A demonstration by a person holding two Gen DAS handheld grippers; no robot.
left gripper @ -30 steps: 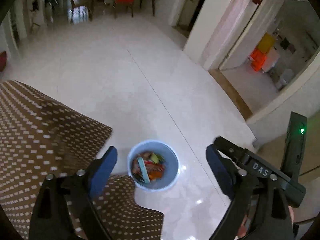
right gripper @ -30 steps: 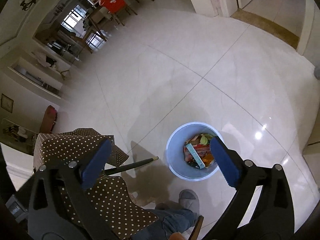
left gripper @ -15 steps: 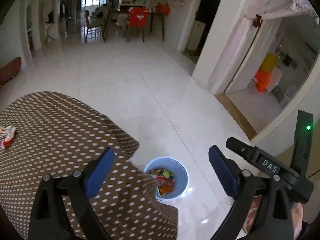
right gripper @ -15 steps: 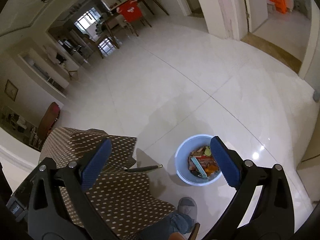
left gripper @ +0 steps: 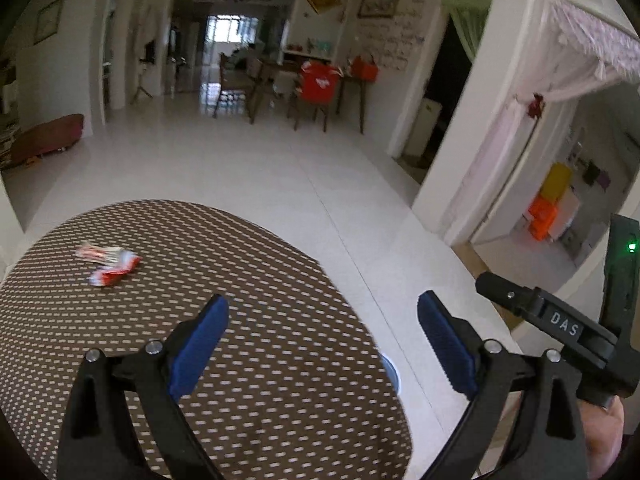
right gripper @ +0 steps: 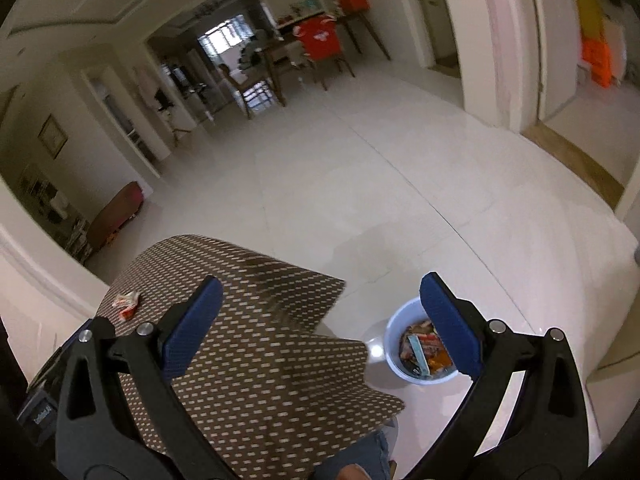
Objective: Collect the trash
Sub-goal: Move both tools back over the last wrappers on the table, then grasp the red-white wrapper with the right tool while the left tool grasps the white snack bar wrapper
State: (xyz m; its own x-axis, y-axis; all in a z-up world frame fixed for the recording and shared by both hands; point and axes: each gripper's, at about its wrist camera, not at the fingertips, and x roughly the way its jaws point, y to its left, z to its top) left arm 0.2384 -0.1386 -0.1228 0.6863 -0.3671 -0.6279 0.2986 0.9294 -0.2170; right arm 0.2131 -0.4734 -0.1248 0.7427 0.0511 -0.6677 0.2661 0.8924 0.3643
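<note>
Two crumpled red-and-white wrappers (left gripper: 109, 263) lie on the brown dotted tablecloth (left gripper: 260, 360), far left; the right wrist view shows the wrappers (right gripper: 127, 305) small at the cloth's left edge. My left gripper (left gripper: 323, 340) hovers open above the table, right of the wrappers, nothing between its blue pads. A light blue bin (right gripper: 418, 350) holding colourful trash stands on the floor right of the table; only a sliver of the bin's rim (left gripper: 390, 369) peeks past the cloth in the left wrist view. My right gripper (right gripper: 320, 322) is open, high above the table corner and bin.
White tiled floor (right gripper: 380, 184) stretches toward a dining table with a red-covered chair (left gripper: 317, 84). A doorway with orange boxes (left gripper: 542, 216) opens at the right. The other gripper's black body (left gripper: 560, 324) sits at the right. A person's jeans-clad leg (right gripper: 360, 456) is below the table corner.
Both grippers have tilted up from looking down at the bin toward the room. The table top and wrappers came into view; the bin slid down and mostly out of the left wrist view.
</note>
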